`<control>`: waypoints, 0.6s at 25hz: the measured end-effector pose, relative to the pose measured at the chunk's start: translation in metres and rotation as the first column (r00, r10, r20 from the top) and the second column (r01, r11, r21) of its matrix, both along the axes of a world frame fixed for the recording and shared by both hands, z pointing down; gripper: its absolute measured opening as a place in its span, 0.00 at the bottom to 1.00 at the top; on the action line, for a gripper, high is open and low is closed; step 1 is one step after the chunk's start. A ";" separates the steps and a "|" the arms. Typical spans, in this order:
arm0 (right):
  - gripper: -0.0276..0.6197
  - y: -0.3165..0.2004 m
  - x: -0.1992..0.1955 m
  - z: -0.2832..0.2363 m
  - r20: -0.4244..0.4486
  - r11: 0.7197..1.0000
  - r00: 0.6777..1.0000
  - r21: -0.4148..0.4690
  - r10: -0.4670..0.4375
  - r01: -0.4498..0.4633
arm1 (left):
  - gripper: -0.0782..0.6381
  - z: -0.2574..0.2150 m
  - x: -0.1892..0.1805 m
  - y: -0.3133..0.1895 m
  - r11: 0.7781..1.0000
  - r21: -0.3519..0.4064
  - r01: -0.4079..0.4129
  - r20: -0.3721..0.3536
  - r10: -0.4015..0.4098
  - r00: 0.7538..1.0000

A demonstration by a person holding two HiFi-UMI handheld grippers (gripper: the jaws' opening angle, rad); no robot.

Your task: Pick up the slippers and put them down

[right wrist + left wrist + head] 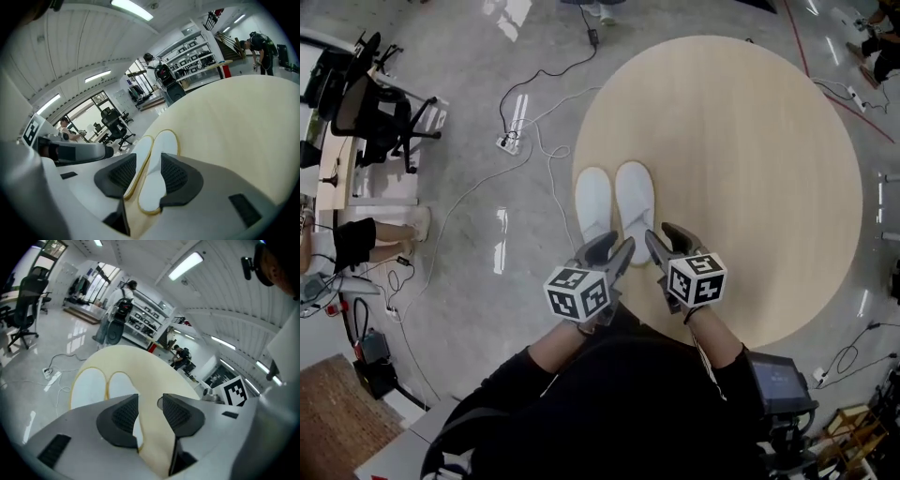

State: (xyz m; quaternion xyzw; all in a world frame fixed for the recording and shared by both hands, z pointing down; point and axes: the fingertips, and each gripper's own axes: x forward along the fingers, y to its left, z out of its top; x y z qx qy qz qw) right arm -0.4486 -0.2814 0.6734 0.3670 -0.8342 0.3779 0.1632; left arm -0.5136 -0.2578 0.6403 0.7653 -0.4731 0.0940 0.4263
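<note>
Two white slippers lie side by side on the round wooden table (750, 169), near its left front edge: the left slipper (593, 204) and the right slipper (636, 199). My left gripper (616, 246) hovers just behind their heels, open and empty. My right gripper (665, 234) hangs beside it, also open with nothing in it. In the left gripper view the slippers (86, 387) (123, 383) show beyond the open gripper (150, 413). In the right gripper view the right slipper (165, 143) runs under the gap of the open gripper (149, 176), apart from the pads, with the left slipper (142, 147) beside it.
A black office chair (380, 117) stands on the floor at the left. A power strip with cables (508, 142) lies near the table's left side. A seated person's legs (384, 234) show at the far left. More cables lie at the right (853, 347).
</note>
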 end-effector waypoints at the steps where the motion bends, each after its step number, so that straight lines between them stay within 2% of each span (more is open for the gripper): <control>1: 0.31 0.007 0.008 -0.007 0.012 1.000 1.000 0.008 0.003 -0.003 | 0.35 -0.011 0.015 0.004 0.999 0.030 -0.038 -0.001 0.038 0.999; 5: 0.13 0.033 0.036 -0.038 0.072 0.998 0.996 0.040 0.043 -0.046 | 0.35 -0.037 0.061 0.024 0.989 0.083 -0.125 -0.037 0.129 0.991; 10: 0.08 0.065 0.053 -0.077 0.112 0.995 0.994 0.100 0.018 -0.029 | 0.34 -0.057 0.090 0.051 0.977 0.123 -0.176 -0.042 0.182 0.982; 15: 0.07 0.082 0.051 -0.103 0.148 0.993 0.989 0.121 -0.020 0.002 | 0.22 -0.083 0.093 0.061 0.969 0.184 -0.162 -0.068 0.177 0.982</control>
